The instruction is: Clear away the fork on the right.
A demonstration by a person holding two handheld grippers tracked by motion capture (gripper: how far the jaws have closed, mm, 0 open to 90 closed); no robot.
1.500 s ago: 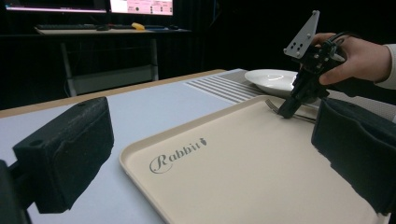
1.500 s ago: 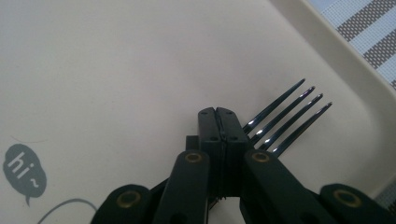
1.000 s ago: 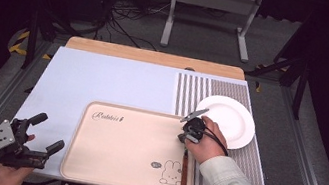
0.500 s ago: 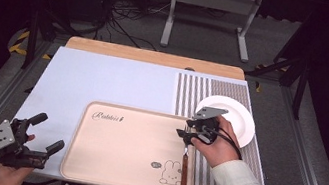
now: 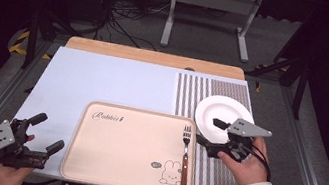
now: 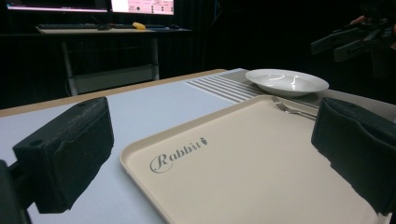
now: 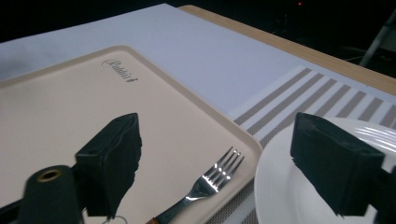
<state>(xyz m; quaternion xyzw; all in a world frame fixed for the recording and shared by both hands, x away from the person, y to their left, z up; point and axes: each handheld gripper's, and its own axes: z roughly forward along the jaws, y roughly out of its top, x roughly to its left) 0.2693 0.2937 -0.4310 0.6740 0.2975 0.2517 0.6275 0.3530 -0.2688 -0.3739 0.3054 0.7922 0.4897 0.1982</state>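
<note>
A fork (image 5: 185,152) with a brown handle lies lengthwise on the right side of the beige tray (image 5: 90,161), tines pointing away from me. My right gripper (image 5: 210,132) hovers just right of the tray, over the near edge of the white plate (image 5: 222,111). Its jaws have just been opening and nothing is between them. In the right gripper view the fork (image 7: 205,184) and the plate (image 7: 275,196) lie below the open gripper (image 7: 224,158). My left gripper (image 5: 47,133) stands open at the tray's left edge, holding nothing.
The tray sits on a pale blue mat (image 5: 103,82) with a grey striped band (image 5: 203,89) at its right, where the plate stands. A wooden edge (image 5: 153,56) runs along the far side. Beyond it are a metal stand and cables on the floor.
The right gripper opened at the fork's tines, then moved right and up to the plate's near edge. The fork stays on the tray. The left gripper has not moved.
</note>
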